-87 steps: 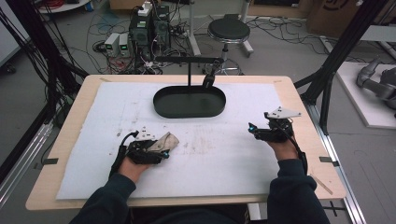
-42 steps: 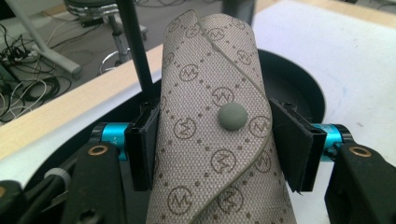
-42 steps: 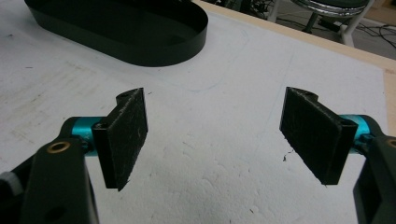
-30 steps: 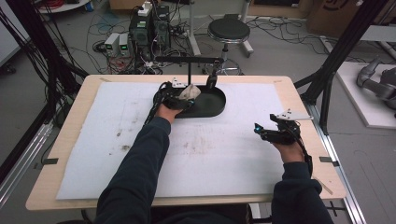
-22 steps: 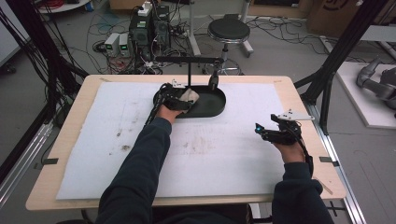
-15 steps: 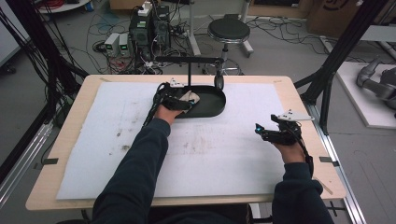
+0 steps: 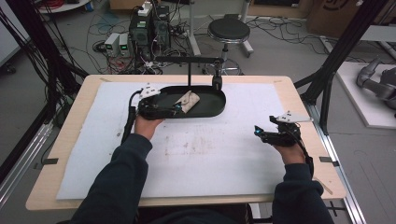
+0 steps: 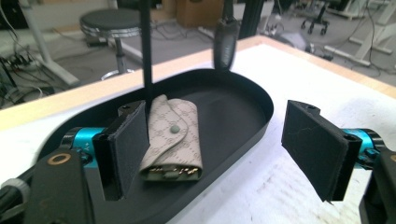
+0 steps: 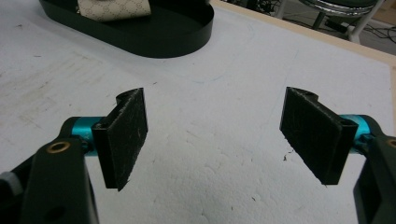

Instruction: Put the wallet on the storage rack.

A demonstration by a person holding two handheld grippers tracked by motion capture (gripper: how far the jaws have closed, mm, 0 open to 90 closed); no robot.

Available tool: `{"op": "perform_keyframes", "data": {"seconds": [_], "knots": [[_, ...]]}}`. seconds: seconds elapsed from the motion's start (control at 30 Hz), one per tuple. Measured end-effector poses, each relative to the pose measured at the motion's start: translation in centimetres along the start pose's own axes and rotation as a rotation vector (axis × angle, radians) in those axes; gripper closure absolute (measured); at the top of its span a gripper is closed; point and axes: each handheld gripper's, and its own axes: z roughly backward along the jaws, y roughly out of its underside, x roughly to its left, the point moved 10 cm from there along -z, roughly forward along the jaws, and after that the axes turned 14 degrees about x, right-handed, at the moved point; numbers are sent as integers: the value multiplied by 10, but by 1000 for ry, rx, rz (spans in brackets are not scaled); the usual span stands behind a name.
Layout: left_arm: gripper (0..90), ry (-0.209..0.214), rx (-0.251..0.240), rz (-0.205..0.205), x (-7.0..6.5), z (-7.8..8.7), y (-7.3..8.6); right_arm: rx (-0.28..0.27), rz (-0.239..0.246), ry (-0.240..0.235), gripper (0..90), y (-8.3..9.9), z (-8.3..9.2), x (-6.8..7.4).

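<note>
A beige patterned wallet [image 7: 187, 100] [image 8: 175, 140] lies flat inside the black oval tray [image 7: 219, 105] [image 8: 243, 116] at the back middle of the table. My left gripper [image 7: 175, 108] [image 8: 217, 154] hovers over the tray's near left rim, pointing at the wallet. Its jaws have just been opening and stand open; the wallet lies just ahead of them, free of both pads. My right gripper [image 7: 258, 133] [image 9: 215, 140] rests open above the white mat at the right, with nothing between its jaws. From there the tray [image 9: 177, 37] and the wallet [image 9: 114, 9] show farther off.
A white foam mat [image 7: 201, 154] covers most of the wooden table. A black stand's pole [image 7: 188, 77] rises behind the tray, and a black piece [image 7: 216, 83] hangs from its bar over the tray's back rim. A stool [image 7: 229, 30] and electronics sit on the floor beyond.
The left gripper carried the wallet from the near left of the mat into the tray, let go of it and drew back to the left. The right gripper stayed put.
</note>
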Motion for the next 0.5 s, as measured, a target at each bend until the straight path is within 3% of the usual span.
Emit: {"op": "perform_keyframes", "data": {"seconds": [0.13, 0.3, 0.4, 0.5], "knots": [[231, -11, -27, 10, 1, 24, 14, 7, 9, -3, 225, 2, 0, 3], [232, -30, -32, -20, -6, 43, 38, 10, 12, 2, 225, 2, 1, 4], [227, -60, -26, -22, -2, 53, 49, 4, 15, -1, 225, 1, 2, 5], [223, -74, -34, 7, 6, 64, 58, 3, 21, -3, 223, 1, 2, 7]]}}
